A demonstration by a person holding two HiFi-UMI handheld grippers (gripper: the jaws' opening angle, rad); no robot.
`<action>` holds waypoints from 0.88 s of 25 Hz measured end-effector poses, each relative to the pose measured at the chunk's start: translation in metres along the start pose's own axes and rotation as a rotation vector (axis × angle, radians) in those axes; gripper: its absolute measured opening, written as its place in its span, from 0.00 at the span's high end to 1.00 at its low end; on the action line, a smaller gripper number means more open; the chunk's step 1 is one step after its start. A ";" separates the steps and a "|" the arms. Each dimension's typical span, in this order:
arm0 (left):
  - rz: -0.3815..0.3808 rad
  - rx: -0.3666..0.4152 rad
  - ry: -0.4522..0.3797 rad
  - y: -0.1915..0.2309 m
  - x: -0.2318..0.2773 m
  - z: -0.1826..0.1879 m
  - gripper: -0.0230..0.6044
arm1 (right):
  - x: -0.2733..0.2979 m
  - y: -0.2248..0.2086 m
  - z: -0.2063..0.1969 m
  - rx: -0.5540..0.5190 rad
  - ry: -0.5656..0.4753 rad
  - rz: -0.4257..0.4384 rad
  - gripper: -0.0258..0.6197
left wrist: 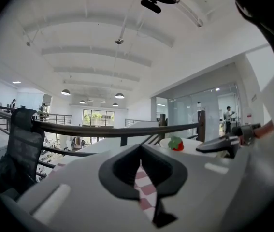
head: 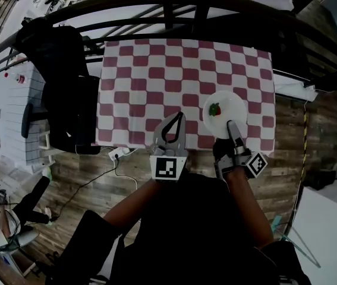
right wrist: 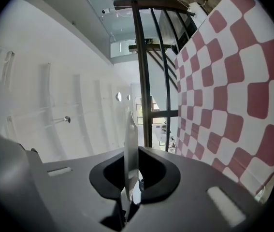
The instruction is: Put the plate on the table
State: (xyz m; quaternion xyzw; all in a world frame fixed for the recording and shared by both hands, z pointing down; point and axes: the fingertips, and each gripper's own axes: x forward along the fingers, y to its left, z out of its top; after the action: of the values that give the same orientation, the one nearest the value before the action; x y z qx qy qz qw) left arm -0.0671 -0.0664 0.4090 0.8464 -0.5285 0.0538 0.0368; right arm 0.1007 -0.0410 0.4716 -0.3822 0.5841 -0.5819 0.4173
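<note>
A white plate carrying a strawberry is at the near right part of the red-and-white checked table. My right gripper is shut on the plate's near rim. In the right gripper view the plate shows edge-on between the pads of that gripper. My left gripper is over the table's near edge, left of the plate, shut and holding nothing. The left gripper view shows its tips closed, with the strawberry and the right gripper off to the right.
A black chair draped with a dark jacket stands at the table's left side. A dark curved railing runs behind the table. A white power strip with a cable lies on the wooden floor by the near edge.
</note>
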 end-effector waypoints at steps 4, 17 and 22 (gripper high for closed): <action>-0.001 -0.022 0.002 0.028 0.015 -0.005 0.95 | 0.021 -0.011 -0.001 -0.014 -0.007 -0.017 0.94; -0.016 -0.046 0.060 0.053 0.043 -0.024 0.95 | 0.072 -0.060 0.013 -0.042 0.078 -0.051 0.94; 0.016 -0.054 0.078 0.057 0.051 -0.028 0.95 | 0.084 -0.086 0.022 -0.042 0.104 -0.050 0.94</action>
State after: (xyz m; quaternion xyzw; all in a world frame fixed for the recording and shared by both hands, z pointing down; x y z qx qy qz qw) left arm -0.0974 -0.1338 0.4433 0.8381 -0.5348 0.0727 0.0794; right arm 0.0872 -0.1298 0.5546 -0.3747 0.6075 -0.5985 0.3637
